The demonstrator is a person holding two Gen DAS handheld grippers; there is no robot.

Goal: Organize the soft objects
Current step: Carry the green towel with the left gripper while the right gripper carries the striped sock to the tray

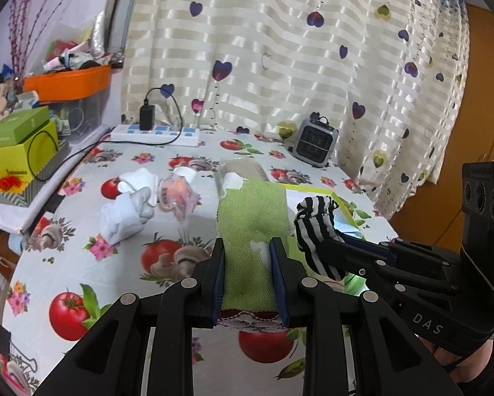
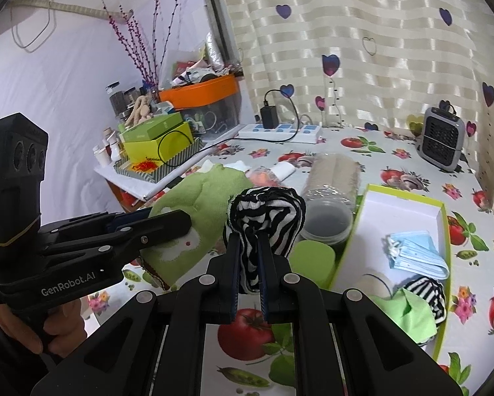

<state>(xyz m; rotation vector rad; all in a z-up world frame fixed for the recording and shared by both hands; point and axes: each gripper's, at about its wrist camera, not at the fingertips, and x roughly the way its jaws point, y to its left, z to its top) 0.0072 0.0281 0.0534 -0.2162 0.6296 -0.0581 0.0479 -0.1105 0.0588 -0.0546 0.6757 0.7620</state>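
Jaws clamped on green cloth (image 1: 252, 227), striped sock (image 2: 263, 221)

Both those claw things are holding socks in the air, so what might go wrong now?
1. The striped sock is pinched only at a fold by the right gripper; it may slip out.
2. The green sock in the left gripper hangs near the clear jar, which lies on its side and may roll.
3. The open box already holds items; drops may miss.

Each black tool (image 1: 248, 250) has blue finger pads, silver rivets and white lettering (DAS, GenRobot.AI).
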